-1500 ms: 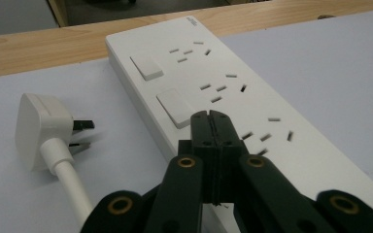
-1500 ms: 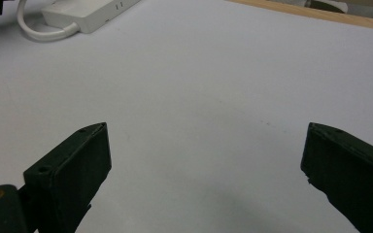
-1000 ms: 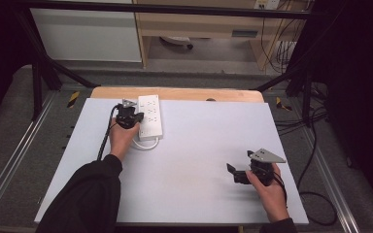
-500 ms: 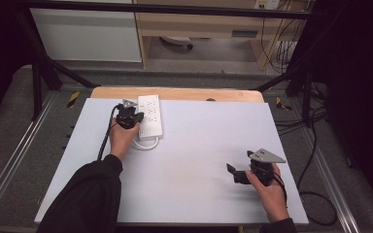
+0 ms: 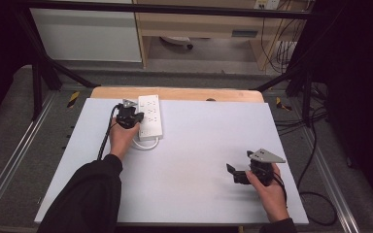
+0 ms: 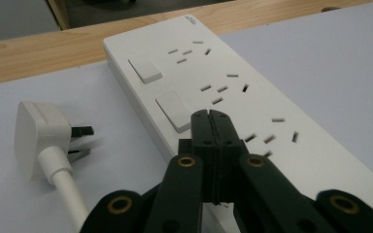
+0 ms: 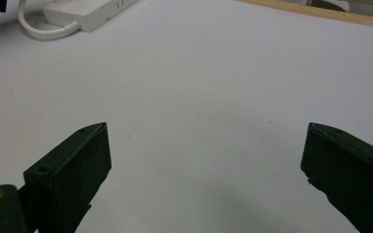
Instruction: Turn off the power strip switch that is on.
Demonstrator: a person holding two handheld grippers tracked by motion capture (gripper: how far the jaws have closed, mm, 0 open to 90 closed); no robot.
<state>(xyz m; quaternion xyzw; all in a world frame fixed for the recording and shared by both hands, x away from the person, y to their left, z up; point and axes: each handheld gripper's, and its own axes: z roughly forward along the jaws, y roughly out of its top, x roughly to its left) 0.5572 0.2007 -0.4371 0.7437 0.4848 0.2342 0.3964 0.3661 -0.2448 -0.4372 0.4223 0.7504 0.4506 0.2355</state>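
Left gripper view: left gripper (image 6: pixel 211 114) has its fingers (image 6: pixel 201 127) fully closed, pad to pad, nothing between them. Closed tips hover right at the near rocker switch (image 6: pixel 174 111) of the white power strip (image 6: pixel 252 104); cannot tell if they touch it. Second switch (image 6: pixel 144 71) sits farther beyond the tips, socket holes run off to their right. White plug (image 6: pixel 38 135) lies loose on the tabletop (image 6: pixel 340 63) left of the fingers, pins pointing toward the strip, cable (image 6: pixel 68 194) trailing back past the gripper.

High view matches: left gripper (image 5: pixel 128 115) parked at the strip's (image 5: pixel 150 115) left edge, hand unmoved across the last second, strip and cable loop in the same spot. So nothing has changed — looks like a dwell, either pressing the switch or lined up to. I'd read the step as toggling that switch with the closed tips.

Right gripper (image 7: pixel 206 179) fingers (image 7: pixel 73 170) spread wide, empty, bare tabletop between and ahead of them; strip is well off at far left. In the high view it (image 5: pixel 245 172) idles near the front right corner, well apart from the work.
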